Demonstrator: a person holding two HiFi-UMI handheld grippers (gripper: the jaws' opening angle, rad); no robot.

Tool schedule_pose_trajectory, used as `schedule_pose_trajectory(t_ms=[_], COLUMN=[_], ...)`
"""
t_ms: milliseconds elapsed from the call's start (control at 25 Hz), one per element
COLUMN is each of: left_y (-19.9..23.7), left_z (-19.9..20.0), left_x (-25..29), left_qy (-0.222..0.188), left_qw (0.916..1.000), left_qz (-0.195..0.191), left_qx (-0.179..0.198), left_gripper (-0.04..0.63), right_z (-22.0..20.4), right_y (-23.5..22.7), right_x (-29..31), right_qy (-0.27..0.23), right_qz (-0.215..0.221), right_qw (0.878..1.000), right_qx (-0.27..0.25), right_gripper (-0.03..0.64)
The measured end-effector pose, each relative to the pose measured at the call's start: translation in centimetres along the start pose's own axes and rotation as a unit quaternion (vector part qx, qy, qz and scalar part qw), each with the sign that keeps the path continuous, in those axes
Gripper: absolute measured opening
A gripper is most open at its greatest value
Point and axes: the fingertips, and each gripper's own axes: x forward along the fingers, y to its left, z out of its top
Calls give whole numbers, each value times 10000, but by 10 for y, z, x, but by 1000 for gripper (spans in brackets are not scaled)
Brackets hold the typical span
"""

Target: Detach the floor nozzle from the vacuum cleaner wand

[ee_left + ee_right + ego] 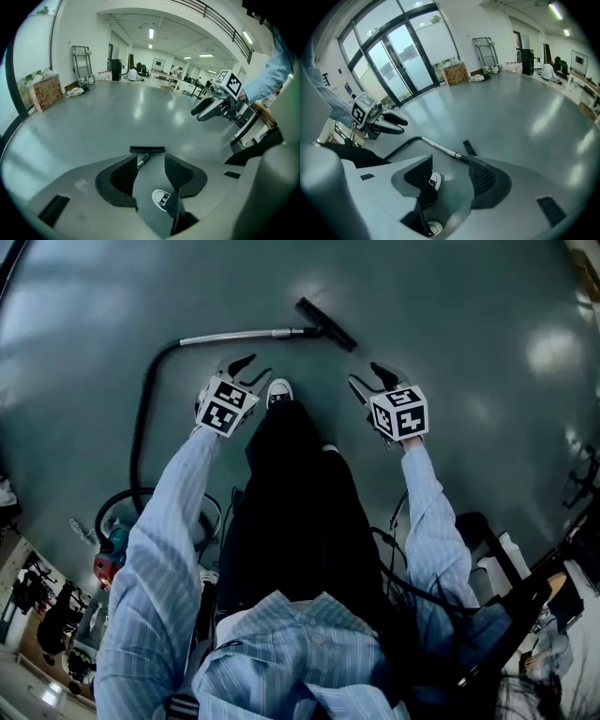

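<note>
Approach step: the left gripper (251,369) and right gripper (368,378) hover, jaws apart and empty, short of the floor nozzle (326,323) joined to the wand (248,334); next, each part needs clamping.

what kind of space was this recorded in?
Probably a large open-plan lab or workshop hall: a broad bare grey floor, ceiling strip lights, desks at the far end, and tall glass doors along one wall.

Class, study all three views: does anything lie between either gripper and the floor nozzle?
Nothing visible does. Only bare floor separates the left gripper and the right gripper from the floor nozzle. The shoe sits behind both paths.
</note>
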Motion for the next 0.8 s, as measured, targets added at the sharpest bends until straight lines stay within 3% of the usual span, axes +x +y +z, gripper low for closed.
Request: schedule_pose_trajectory(t_ms=[240, 440, 560, 800], left_y=[46, 71, 88, 115], left_z=[-59, -127, -160, -199], left_x=[109, 195, 238, 291], left_qy=[9, 282, 376, 337], left_qw=[9984, 9947, 9906, 9871], left_qz=[320, 290, 313, 381], left_qx=[461, 949, 1280, 1520], left_gripper=[192, 216, 218, 219], right_z=[-66, -98, -105, -124], right_y=[-61, -114, -140, -161], right_x=[105, 191, 240, 310], right_qy=[-49, -184, -165, 339], right_qz=[-53, -231, -338, -320], right_qw=[9998, 9984, 9948, 9809], right_qx=[-199, -488, -943, -1887], right_gripper=[242, 258, 263, 270])
